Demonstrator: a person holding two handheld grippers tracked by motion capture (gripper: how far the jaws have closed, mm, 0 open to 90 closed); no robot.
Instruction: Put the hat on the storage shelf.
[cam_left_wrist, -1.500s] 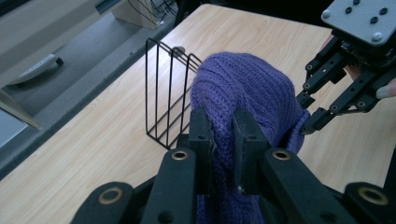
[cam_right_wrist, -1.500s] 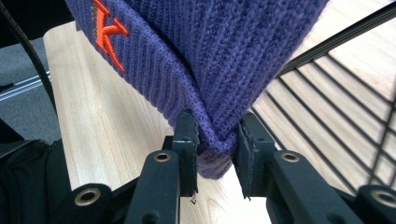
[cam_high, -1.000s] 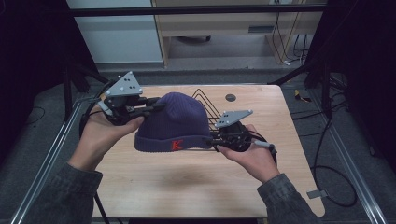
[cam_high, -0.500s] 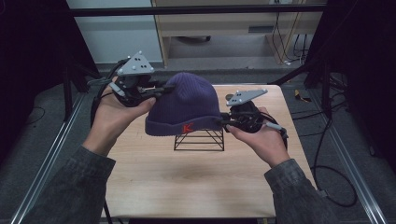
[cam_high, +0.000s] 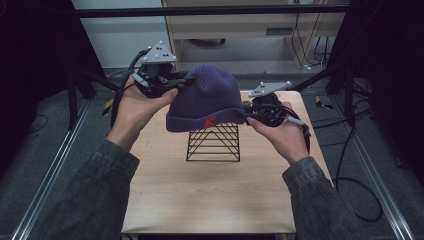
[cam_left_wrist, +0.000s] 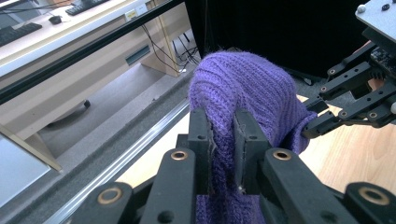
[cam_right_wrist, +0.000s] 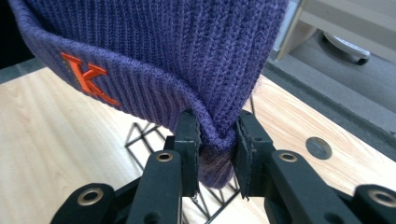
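Purple wool made up the hat (cam_high: 205, 100), a knitted beanie with ribs running up from its folded brim to its round top. It hung in the air above the table (cam_high: 210, 195), top up and open brim down, stretched longest from side to side. An orange letter K (cam_right_wrist: 86, 77) was sewn on the brim. The left gripper (cam_left_wrist: 223, 154) pinched a fold of wool at the hat's upper side, its jaws narrow with cloth between them. The right gripper (cam_right_wrist: 215, 149) pinched the brim's edge the same way. Right under the hat stood a black wire stand (cam_high: 214, 142), shaped like a pyramid of thin bars. It rested on the pale, smooth wooden table.
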